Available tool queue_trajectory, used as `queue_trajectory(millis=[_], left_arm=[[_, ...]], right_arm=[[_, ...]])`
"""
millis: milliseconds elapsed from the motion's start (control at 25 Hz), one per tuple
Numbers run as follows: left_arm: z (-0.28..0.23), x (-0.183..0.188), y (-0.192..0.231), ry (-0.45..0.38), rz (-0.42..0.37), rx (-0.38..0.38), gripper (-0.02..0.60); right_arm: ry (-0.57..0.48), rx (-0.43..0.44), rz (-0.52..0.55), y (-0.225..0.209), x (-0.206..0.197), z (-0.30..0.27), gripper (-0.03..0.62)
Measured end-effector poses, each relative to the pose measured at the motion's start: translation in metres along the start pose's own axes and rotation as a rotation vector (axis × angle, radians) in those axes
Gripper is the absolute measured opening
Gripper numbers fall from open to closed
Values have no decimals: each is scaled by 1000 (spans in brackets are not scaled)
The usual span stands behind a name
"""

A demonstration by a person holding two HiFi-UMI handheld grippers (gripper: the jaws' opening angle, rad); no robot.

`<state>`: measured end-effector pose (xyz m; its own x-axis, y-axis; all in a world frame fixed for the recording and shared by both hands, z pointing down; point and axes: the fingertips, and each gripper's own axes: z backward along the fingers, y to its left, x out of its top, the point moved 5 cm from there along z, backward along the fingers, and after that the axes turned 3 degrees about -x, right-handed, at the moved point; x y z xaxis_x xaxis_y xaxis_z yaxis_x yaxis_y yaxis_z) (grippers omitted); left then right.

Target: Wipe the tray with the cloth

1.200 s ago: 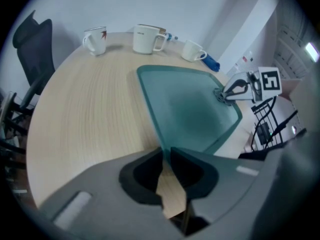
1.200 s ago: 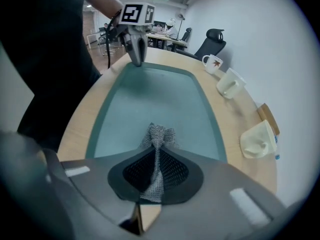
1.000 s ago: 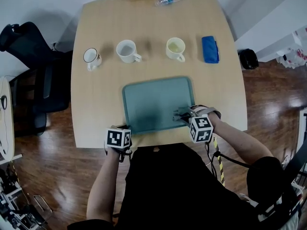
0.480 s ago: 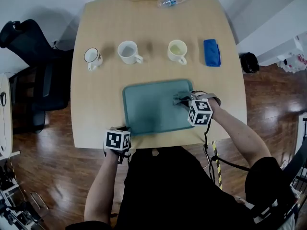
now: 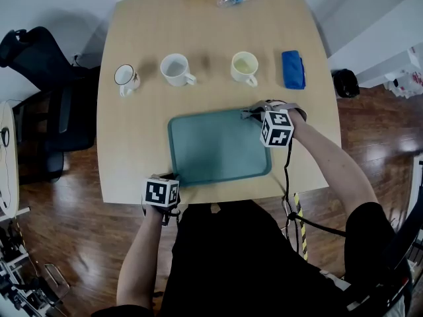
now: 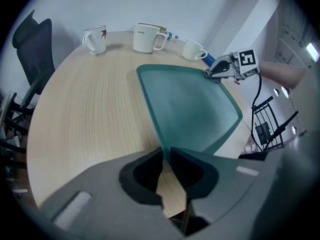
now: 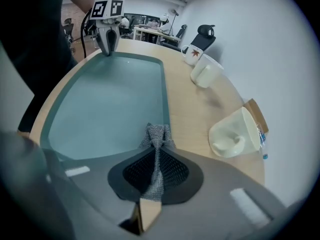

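The left gripper (image 6: 166,156) clamps its jaws on the teal tray (image 5: 211,147) at its near-left rim, likely steadying it. The right gripper (image 5: 254,114) pinches the grey cloth (image 7: 155,134) onto the tray's far-right corner for wiping.

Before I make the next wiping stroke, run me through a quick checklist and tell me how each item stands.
1. Cloth held: ok. The grey cloth is pinched in the right claw, with its end hanging out.
2. Cloth over the tray: ok, at its far right corner.
3. Tray steadied: ok. The left claw is shut on the near left corner rim.
4. Wiping path: ok. Nothing lies in the tray.
5. Nearest mug clear: ok. The cream mug stands apart from the tray.
6. Tray already clean: cannot tell.
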<state>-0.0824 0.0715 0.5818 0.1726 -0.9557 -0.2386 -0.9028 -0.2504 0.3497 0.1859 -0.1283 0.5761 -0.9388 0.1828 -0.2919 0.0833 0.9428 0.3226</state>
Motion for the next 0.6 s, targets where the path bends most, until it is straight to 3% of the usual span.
queue_trajectory(millis=[160,600], left_arm=[[0,0,1,-2,-8,-1,55],[0,0,1,10,-27,15,54]], right_arm=[[-19,18,-62,17,-5,9,26],[-57,95,-40,114,0,43,26]])
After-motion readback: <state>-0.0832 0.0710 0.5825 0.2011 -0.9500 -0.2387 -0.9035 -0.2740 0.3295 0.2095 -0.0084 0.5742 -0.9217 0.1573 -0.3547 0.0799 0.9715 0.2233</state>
